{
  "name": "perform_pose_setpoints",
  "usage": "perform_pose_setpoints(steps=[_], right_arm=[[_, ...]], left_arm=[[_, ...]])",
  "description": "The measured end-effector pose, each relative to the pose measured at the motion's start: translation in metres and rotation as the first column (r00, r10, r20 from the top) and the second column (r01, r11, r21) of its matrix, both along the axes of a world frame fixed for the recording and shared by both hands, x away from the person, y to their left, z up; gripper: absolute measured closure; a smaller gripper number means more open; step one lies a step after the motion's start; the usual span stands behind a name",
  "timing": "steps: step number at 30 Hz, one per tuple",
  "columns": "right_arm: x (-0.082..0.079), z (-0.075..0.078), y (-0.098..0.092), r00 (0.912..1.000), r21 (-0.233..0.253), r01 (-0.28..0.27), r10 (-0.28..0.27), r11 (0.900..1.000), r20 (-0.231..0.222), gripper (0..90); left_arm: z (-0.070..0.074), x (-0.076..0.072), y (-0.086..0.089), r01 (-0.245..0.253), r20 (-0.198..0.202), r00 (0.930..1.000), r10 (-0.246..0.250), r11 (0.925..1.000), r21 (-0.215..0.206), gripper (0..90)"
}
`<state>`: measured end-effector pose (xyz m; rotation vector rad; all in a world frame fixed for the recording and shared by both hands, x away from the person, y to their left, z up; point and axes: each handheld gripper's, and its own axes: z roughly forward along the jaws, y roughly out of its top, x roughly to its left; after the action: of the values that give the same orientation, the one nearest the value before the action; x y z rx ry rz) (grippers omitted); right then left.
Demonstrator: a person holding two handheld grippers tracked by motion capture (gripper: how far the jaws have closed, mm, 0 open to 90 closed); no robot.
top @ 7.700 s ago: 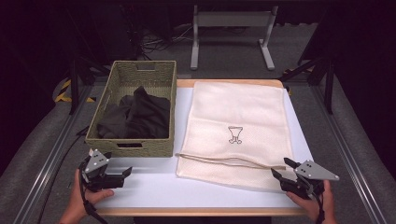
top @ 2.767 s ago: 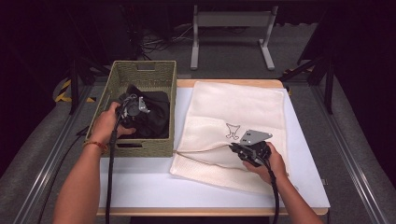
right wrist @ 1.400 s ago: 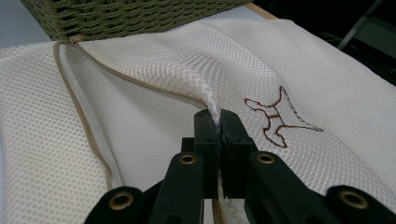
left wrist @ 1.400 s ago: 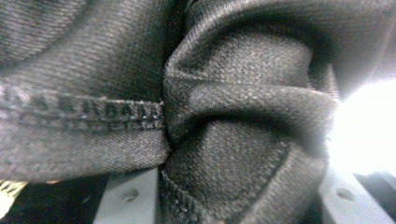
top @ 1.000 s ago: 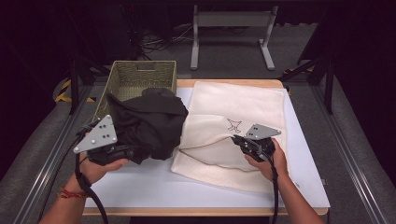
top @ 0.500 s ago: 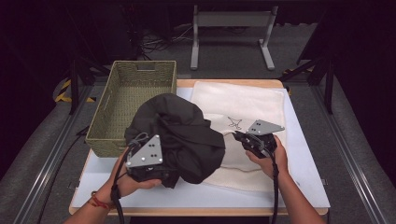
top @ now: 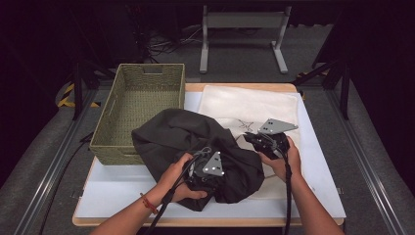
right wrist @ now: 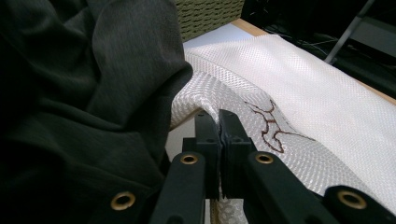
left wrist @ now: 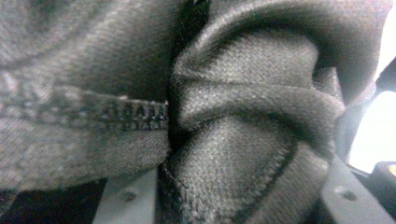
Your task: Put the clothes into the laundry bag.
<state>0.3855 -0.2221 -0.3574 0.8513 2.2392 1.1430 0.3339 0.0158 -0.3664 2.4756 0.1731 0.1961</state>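
Note:
A dark grey garment lies bunched across the table's middle, its right side resting on the white mesh bag. My left gripper is sunk in the garment's near edge and shut on it; in the left gripper view folds and a stitched hem of the garment press against the camera and hide the jaws. My right gripper is shut on the bag's edge and holds the top layer raised. In the right gripper view the jaws of the right gripper pinch the white mesh bag, with the garment just left of them.
An olive woven basket stands at the table's left, nothing visible inside it; its wall shows beyond the garment. The white tabletop is bare at the front left. A metal stand sits on the floor behind the table.
My left gripper has carried the garment out of the basket and rightwards onto the bag's left side. The right gripper has held the bag's edge raised, almost still.

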Motion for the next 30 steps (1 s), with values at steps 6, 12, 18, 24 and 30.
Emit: perform_pose_setpoints(steps=[6, 12, 18, 24, 30], right_arm=[[-0.003, 0.008, 0.000, 0.9999, 0.020, -0.014, 0.014, 1.000, 0.009, 88.1], [-0.007, 0.016, 0.003, 0.9993, 0.032, -0.030, 0.029, 0.999, 0.021, 88.3], [-0.014, 0.023, 0.008, 0.9980, 0.051, -0.057, 0.056, 0.997, 0.031, 88.4], [-0.019, 0.023, 0.010, 0.9966, 0.050, -0.077, 0.075, 0.996, 0.033, 88.5], [-0.019, 0.019, 0.015, 0.9968, 0.031, -0.072, 0.071, 0.997, 0.035, 88.5]], left_arm=[[-0.013, 0.016, -0.023, -0.065, -0.010, 0.9978, 0.066, 0.9936, 0.093, 62.8], [-0.020, 0.038, -0.038, -0.142, -0.043, 0.9882, 0.147, 0.9843, 0.105, 62.5], [-0.018, 0.053, -0.052, -0.240, -0.016, 0.9700, 0.243, 0.9660, 0.097, 62.0], [-0.019, 0.068, -0.053, -0.340, 0.003, 0.9403, 0.340, 0.9399, 0.029, 61.8], [-0.022, 0.081, -0.059, -0.432, 0.029, 0.9007, 0.433, 0.9008, -0.044, 60.5]])
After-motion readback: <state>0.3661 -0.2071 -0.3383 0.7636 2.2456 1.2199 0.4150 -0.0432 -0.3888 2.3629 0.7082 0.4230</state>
